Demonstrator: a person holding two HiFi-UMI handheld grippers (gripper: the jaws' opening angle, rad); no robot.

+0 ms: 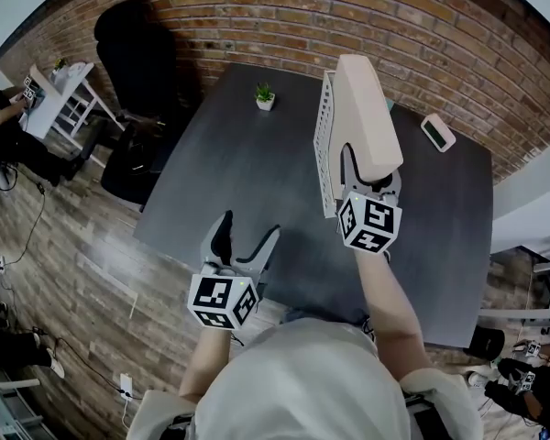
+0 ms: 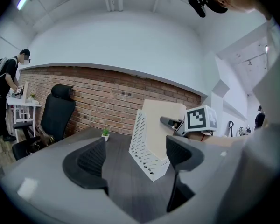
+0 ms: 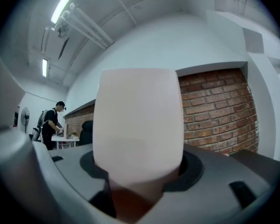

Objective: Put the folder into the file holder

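Note:
A pale, thick folder (image 1: 362,108) stands tilted against the white perforated file holder (image 1: 324,145) on the dark grey table (image 1: 220,172). My right gripper (image 1: 371,168) is shut on the folder's near end. In the right gripper view the folder (image 3: 137,120) fills the space between both pads. In the left gripper view the folder (image 2: 161,122) sits behind the holder's perforated wall (image 2: 142,148); how deep it sits is hidden. My left gripper (image 1: 247,232) hangs open and empty over the table's front edge, a good way left of the holder (image 2: 135,160).
A small potted plant (image 1: 265,96) stands at the table's far side and a white and green device (image 1: 437,132) at the far right. A black office chair (image 1: 142,62) is beyond the left corner. A person (image 1: 0,108) stands at a white desk far left. A brick wall runs behind.

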